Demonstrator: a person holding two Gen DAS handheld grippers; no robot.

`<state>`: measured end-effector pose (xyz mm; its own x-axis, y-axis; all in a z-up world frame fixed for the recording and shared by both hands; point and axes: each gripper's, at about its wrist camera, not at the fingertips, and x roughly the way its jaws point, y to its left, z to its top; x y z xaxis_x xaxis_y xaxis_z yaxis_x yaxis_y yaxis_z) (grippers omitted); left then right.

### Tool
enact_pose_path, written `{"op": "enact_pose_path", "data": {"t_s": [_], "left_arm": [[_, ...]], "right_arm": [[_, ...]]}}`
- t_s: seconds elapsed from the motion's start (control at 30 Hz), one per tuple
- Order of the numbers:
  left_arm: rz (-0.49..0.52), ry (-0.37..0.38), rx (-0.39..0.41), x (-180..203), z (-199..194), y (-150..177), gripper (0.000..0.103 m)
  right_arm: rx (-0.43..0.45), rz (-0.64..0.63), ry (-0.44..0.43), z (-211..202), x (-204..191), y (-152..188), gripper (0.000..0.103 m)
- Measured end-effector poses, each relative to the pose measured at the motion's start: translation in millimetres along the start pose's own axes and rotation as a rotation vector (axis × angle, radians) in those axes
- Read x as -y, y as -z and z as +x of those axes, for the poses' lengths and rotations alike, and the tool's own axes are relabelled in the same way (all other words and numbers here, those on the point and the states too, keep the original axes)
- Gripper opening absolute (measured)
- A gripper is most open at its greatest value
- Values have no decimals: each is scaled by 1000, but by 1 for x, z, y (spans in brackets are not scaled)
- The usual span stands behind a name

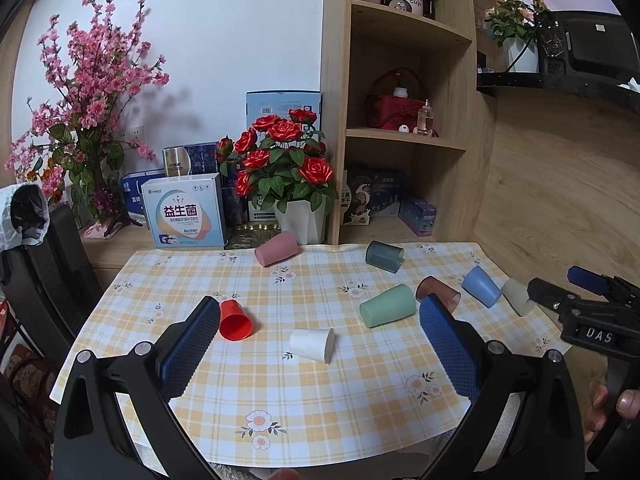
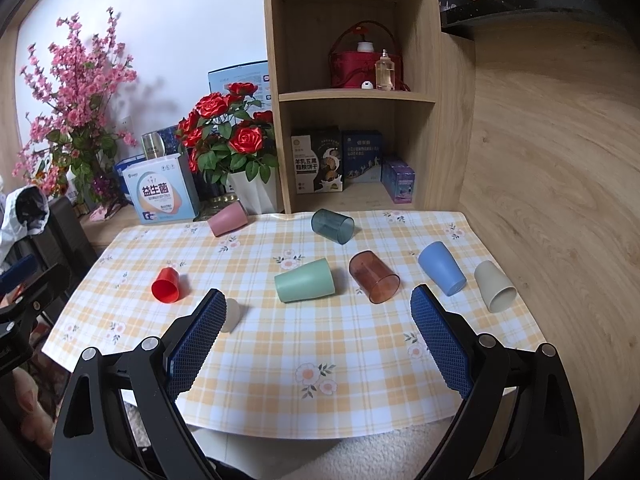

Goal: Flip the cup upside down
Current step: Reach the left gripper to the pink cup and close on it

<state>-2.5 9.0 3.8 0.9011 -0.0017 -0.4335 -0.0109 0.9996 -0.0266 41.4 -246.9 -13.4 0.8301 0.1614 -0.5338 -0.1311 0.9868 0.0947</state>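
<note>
Nothing flipped yet: all eight cups lie on sides on cloth (image 1: 304, 400). My left claw (image 1: 320, 344) spread wide, empty, white cup (image 1: 312, 345) nearest between fingers. My right claw (image 2: 320, 344) likewise released (hovering near edge). All flipping left.

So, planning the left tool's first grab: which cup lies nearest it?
The white cup, lying on its side between the left tool pads; the red cup lies beside the pad.

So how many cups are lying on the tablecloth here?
8, all on their sides: pink and grey-blue at the back, red, white, green, brown, blue, beige.
</note>
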Motion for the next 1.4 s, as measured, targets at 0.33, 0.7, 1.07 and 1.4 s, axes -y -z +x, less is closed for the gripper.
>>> {"op": "enact_pose_path", "data": {"t_s": [0.33, 0.7, 1.07, 1.4], "left_arm": [[-29, -15, -85, -49, 50, -10, 97], [80, 96, -216, -97, 166, -34, 97], [415, 193, -295, -81, 326, -56, 79], [490, 199, -435, -98, 477, -55, 50]], "right_arm": [[18, 39, 44, 42, 35, -30, 90], [-92, 88, 69, 130, 55, -42, 90], [-188, 122, 117, 201, 79, -41, 90], [-262, 150, 198, 248, 113, -44, 91]]}}
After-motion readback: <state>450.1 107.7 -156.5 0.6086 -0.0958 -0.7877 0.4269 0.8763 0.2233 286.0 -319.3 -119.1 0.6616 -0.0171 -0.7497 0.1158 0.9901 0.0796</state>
